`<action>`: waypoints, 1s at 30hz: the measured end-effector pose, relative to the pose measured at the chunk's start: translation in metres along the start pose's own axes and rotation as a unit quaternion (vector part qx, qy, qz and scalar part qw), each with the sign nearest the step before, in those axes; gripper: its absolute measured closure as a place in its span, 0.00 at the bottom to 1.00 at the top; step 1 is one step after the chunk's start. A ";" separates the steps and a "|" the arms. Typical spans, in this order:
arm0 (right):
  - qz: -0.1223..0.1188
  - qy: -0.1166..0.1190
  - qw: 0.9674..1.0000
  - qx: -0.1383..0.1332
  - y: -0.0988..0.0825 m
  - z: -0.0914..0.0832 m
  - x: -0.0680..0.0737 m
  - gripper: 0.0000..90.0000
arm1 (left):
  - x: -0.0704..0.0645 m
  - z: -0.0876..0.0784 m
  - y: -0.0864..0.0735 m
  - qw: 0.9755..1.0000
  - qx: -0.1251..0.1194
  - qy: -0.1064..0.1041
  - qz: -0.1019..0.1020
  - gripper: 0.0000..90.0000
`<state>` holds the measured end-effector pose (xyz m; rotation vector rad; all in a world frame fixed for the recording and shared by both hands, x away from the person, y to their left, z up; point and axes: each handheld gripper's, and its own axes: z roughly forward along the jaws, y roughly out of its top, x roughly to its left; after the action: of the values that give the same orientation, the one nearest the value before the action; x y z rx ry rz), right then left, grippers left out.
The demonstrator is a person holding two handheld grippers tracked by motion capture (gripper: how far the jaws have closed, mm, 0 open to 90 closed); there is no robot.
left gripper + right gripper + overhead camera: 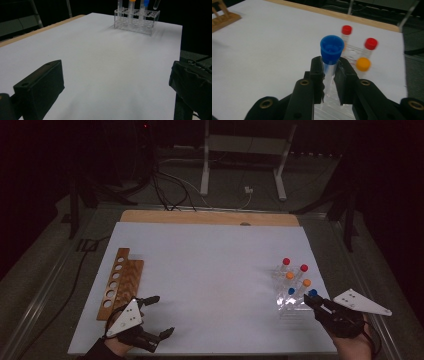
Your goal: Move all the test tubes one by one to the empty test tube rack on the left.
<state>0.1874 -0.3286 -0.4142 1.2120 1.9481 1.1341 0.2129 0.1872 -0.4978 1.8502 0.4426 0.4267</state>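
Right gripper view: your right gripper [329, 75] is clamped on the clear blue-capped plastic tube [331, 50] just under its cap | tube sits above the clear acrylic rack [291, 306] near the desk's right edge (neighbours stand close) | lift straight up before swinging away | left gripper [156, 316] wide open, empty.

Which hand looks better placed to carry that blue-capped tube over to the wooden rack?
Right: its gripper already clamps the blue-capped tube. The left gripper waits open beside the wooden rack.
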 end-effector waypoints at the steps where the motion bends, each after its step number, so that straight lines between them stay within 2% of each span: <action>1: 0.000 0.005 1.000 0.000 0.000 0.001 0.002 0.86 | 0.000 0.000 0.000 1.000 0.000 0.000 0.000 0.01; 17: -0.030 0.054 0.998 0.016 0.002 0.031 0.033 0.86 | -0.002 0.003 0.000 1.000 0.006 -0.006 0.002 0.01; 21: -0.042 0.073 0.996 0.022 0.003 0.043 0.045 0.86 | -0.003 0.004 0.001 1.000 0.004 -0.009 0.000 0.01; 27: -0.058 0.089 0.994 0.033 0.004 0.058 0.059 0.86 | -0.004 0.006 0.006 1.000 -0.001 -0.014 -0.004 0.01; 30: -0.064 0.094 0.993 0.037 0.006 0.064 0.066 0.86 | -0.004 0.008 0.012 1.000 -0.006 -0.023 -0.011 0.01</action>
<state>0.2135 -0.2447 -0.4417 1.0320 2.1938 1.1537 0.2143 0.1748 -0.4897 1.8384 0.4273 0.3695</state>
